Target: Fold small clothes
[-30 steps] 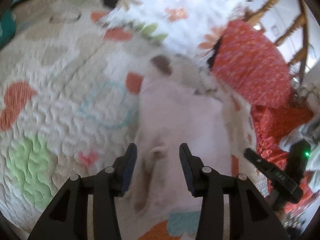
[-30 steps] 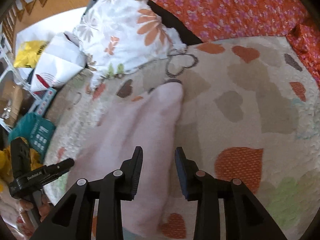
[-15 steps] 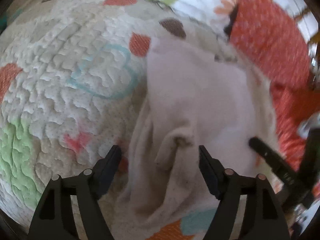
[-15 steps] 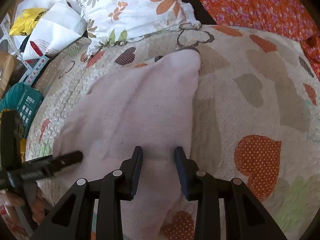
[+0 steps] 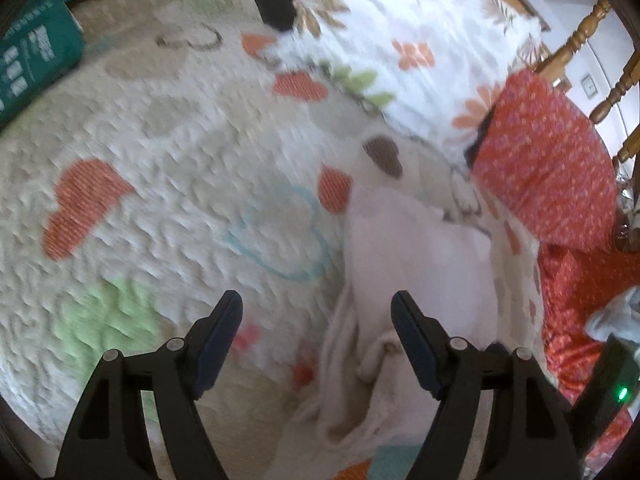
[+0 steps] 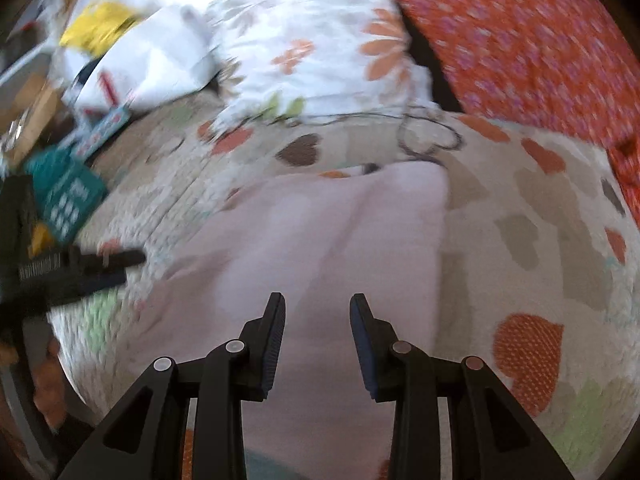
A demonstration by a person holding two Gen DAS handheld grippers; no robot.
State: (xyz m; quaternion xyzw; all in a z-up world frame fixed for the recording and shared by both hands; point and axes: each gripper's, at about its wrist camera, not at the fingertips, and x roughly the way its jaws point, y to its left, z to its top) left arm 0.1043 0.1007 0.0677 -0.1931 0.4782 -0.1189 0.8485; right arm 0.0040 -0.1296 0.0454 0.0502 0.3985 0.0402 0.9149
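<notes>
Surface: quilted bedspread (image 5: 168, 184), cream with heart patches in orange, green, brown, blue outline. Floral white pillow (image 5: 404, 32) at upper centre of left view; orange flowered fabric (image 6: 532, 44) at upper right of right view. Turned wooden chair spindles (image 5: 576, 40) and pale wall at far upper right. Teal box (image 5: 28, 52) at upper left. Daylight, motion-blurred.

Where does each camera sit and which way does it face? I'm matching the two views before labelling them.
Left wrist: rides the left gripper, looking along its open fingers onto the heart quilt; the pale pink garment lies to its right.
Right wrist: rides the right gripper, open, looking straight over the pale pink garment; the left gripper shows at the left edge.
Shared: garment, quilt, floral pillow, orange cloth.
</notes>
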